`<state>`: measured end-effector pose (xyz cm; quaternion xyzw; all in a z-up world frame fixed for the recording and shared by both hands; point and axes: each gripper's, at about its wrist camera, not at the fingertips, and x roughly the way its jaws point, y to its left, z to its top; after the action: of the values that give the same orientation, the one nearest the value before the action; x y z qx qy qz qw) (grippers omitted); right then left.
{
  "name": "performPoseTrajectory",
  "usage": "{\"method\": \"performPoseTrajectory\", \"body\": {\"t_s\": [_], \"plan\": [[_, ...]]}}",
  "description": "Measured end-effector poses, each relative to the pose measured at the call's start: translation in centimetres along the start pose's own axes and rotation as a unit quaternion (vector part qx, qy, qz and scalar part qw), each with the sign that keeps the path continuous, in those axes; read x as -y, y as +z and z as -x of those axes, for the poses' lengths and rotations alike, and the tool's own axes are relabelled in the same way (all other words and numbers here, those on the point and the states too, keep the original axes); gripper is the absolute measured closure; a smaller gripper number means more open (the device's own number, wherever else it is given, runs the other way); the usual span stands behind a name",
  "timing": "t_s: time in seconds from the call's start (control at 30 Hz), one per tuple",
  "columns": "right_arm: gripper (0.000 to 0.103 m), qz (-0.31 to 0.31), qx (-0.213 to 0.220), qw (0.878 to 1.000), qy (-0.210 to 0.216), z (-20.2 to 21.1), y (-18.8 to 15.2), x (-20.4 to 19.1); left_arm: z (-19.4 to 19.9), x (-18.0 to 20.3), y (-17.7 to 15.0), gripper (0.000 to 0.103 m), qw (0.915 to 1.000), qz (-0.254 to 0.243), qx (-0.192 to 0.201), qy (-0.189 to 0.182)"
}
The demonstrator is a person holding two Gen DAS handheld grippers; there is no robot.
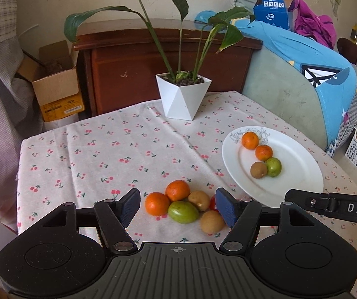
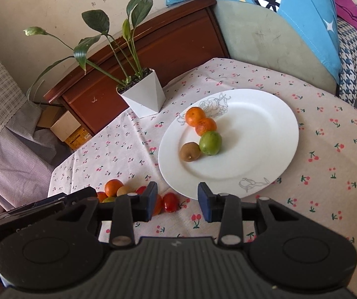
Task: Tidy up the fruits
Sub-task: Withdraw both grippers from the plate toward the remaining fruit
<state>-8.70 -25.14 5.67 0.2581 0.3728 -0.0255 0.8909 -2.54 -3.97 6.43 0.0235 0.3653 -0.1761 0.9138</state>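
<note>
Orange-green fruit pile point(image 1: 183, 205) sits between my open left claw point(image 1: 177, 208); right claw point(image 2: 177, 201) open, empty, near plate point(image 2: 265, 129).

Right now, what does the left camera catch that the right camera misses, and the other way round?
Only the left wrist view shows two kiwis and a green fruit loose on the cloth, plus the blue box. Only the right wrist view shows the small red tomatoes whole and the plate's near-edge drawing. Both show the white plate with two oranges, a green fruit and a kiwi, the potted plant, and open grippers.
</note>
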Motion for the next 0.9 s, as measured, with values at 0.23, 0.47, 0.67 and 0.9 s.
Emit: {"method": "performPoseTrajectory", "body": {"t_s": [0.23,0.47,0.67,0.9], "plan": [[0.066,0.021,-0.025,0.999,0.014,-1.1,-1.0,-0.9,-0.2,-1.4,-1.8,0.037,0.9997,0.000,-0.024,0.011],[0.066,0.044,-0.035,0.998,0.003,-2.5,-1.8,-1.4,-0.7,-1.5,-2.8,0.037,0.9994,0.002,-0.034,-0.004],[0.069,0.060,-0.035,0.998,-0.006,-3.6,-2.1,-1.7,-1.1,-1.1,-3.6,0.038,0.9991,-0.007,-0.039,-0.013],[0.073,0.079,-0.025,0.996,-0.013,-4.6,-2.2,-2.1,-1.8,-0.2,-4.2,0.042,0.9985,-0.017,-0.041,-0.034]]}}
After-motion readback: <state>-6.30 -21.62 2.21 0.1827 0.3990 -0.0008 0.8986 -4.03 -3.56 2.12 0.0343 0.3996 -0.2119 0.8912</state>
